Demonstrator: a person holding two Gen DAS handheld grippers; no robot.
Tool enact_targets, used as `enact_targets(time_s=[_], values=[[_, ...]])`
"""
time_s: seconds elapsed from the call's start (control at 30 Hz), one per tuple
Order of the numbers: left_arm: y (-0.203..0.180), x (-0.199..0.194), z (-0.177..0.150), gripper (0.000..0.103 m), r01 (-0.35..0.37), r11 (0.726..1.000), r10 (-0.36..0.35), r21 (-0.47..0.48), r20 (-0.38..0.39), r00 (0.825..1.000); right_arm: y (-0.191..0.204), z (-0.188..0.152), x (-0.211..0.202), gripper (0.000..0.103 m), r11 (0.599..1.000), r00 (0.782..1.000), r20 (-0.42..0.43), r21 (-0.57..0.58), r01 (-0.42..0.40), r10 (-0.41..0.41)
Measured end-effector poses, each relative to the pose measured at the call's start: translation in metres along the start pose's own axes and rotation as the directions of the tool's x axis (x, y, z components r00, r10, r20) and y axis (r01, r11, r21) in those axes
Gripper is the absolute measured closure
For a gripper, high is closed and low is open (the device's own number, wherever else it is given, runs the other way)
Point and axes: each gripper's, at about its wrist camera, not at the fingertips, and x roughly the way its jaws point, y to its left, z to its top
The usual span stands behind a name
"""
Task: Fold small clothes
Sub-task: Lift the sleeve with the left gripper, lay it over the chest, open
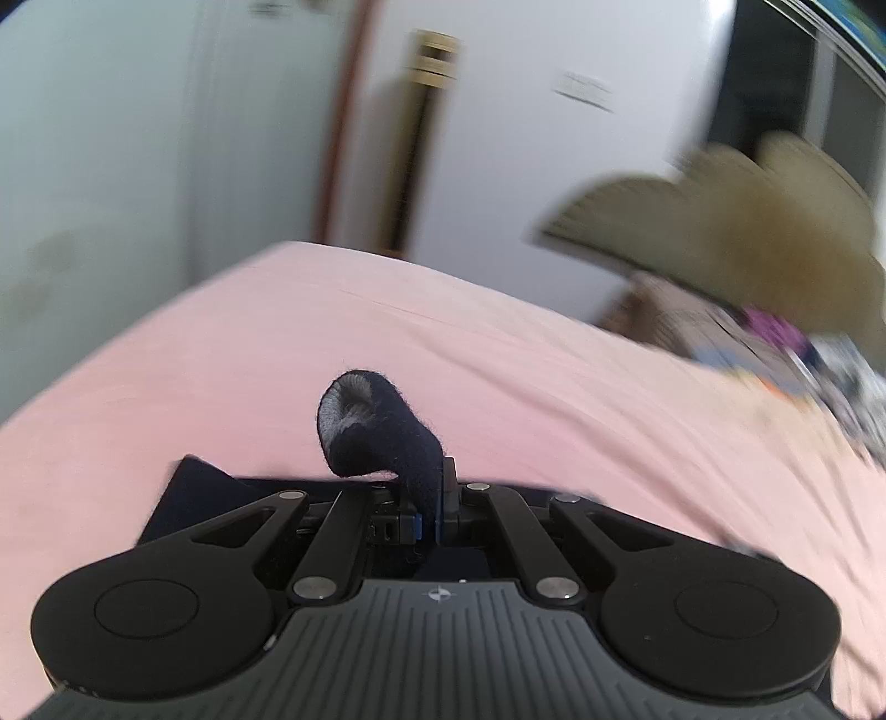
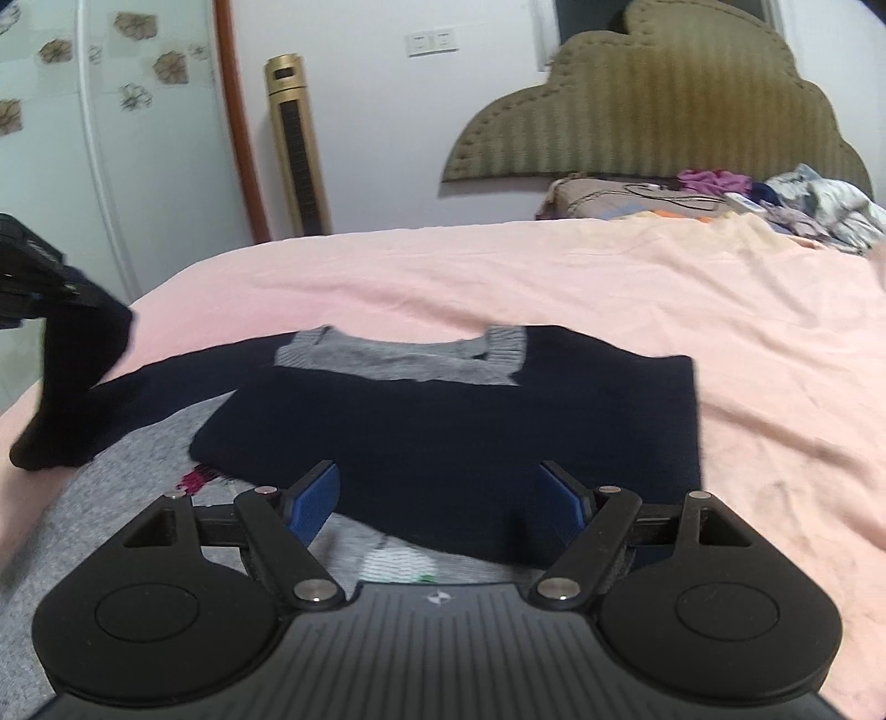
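Two grippers, two jobs — your left gripper [image 1: 429, 520] is clenched on the sweater's sleeve [image 1: 376, 426], lifted left of the body; your right gripper [image 2: 443, 498] hangs released just over the sweater [image 2: 470, 421] on the bed [image 2: 609, 277].

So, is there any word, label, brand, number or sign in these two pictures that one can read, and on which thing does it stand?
No readable words or numbers.
Claw body: a small star-like emblem, no letters.
Wall plate: plain switches, no text visible.
Wall plate in the left wrist view: blurred, unreadable.
Gold tower fan: dark panel at the top, nothing legible.
Sweater: no label visible.
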Motion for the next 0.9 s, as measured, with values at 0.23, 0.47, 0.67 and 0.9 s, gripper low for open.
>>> enact_targets(time_s=[0.23,0.47,0.67,0.9], values=[[-0.074,0.020,-0.036,0.100,0.135,0.982,-0.127,0.135,-0.071,0.989,-0.017,-0.006,-0.011,0.025,0.999,0.999,0.000,0.002,0.043,-0.043],[-0.131,0.029,-0.058,0.100,0.206,0.951,-0.181,0.231,-0.125,0.976,-0.040,-0.016,-0.023,0.025,0.996,0.997,-0.008,0.035,0.077,-0.077],[-0.169,0.028,-0.076,0.100,0.268,0.921,-0.227,0.283,-0.168,0.959,-0.057,-0.024,-0.033,0.025,0.993,0.995,-0.009,0.060,0.098,-0.098],[-0.199,0.039,-0.104,0.100,0.300,0.889,-0.231,0.345,-0.227,0.946,-0.068,-0.033,-0.040,0.025,0.990,0.993,-0.017,0.078,0.116,-0.115]])
